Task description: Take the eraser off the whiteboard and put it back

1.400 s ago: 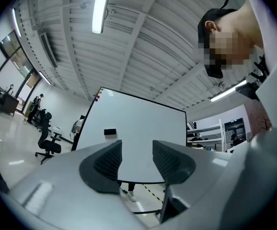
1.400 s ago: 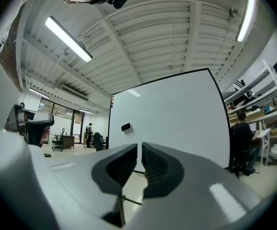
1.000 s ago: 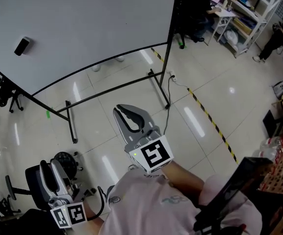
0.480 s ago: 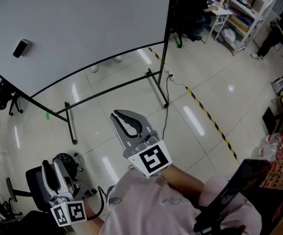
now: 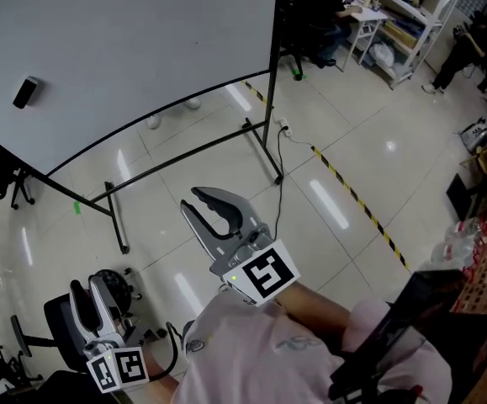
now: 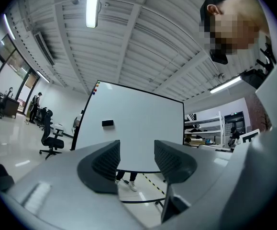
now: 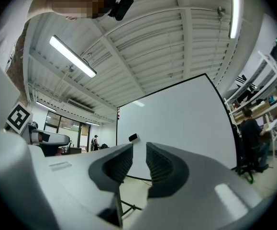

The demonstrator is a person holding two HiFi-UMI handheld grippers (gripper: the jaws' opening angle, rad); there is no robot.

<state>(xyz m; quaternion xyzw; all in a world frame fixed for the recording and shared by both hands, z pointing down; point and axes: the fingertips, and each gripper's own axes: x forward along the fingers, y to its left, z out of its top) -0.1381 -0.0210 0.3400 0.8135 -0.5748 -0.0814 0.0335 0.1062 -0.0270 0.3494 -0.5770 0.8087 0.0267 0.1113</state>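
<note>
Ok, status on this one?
Empty: left gripper, right gripper, jaws just opening. Untouched eraser on whiteboard, far off. Nothing blocking.

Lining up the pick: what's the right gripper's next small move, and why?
Probably carry the right gripper forward and left toward the eraser on the whiteboard. Its jaws have just been opening with nothing between them, and the eraser sits far off.
</note>
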